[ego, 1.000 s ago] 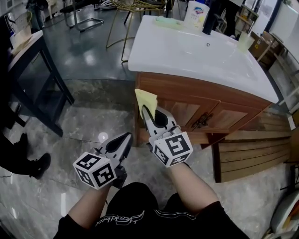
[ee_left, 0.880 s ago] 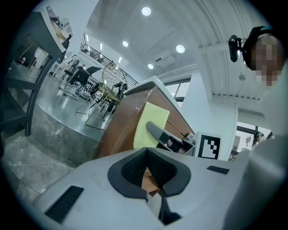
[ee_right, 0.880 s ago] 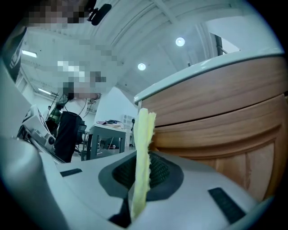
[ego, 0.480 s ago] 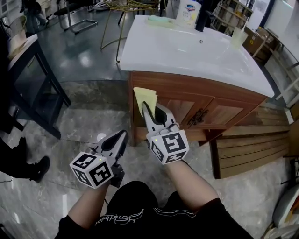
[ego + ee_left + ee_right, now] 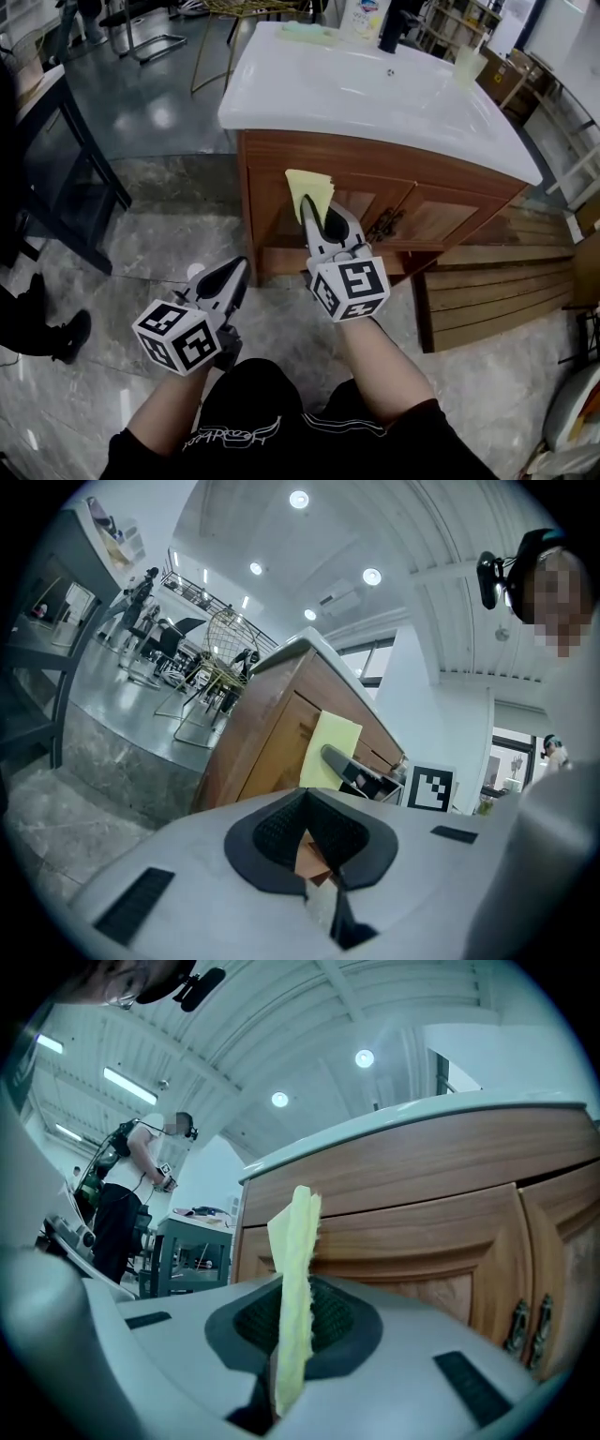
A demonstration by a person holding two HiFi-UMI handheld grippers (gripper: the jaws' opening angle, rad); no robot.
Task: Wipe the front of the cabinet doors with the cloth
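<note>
A folded yellow cloth (image 5: 308, 190) stands up from my right gripper (image 5: 319, 221), which is shut on it. The cloth (image 5: 295, 1269) is held just in front of the left wooden cabinet door (image 5: 362, 217) under the white sink top (image 5: 375, 94); whether it touches the wood I cannot tell. The door (image 5: 422, 1260) fills the right gripper view, with metal handles (image 5: 525, 1330) at the right. My left gripper (image 5: 223, 284) hangs lower left, away from the cabinet, shut with nothing in it. From the left gripper view the cloth (image 5: 328, 752) and cabinet side (image 5: 258, 742) show ahead.
A second door (image 5: 448, 225) lies right of the handles (image 5: 384, 225). Wooden slats (image 5: 497, 300) lie on the marble floor (image 5: 169, 244) to the right. A dark table (image 5: 56, 159) stands at the left. A bottle (image 5: 366, 17) and cup (image 5: 466, 66) sit on the sink top.
My right gripper has carried the cloth to the right and a little closer to the left door. The left gripper has stayed low and shut.
</note>
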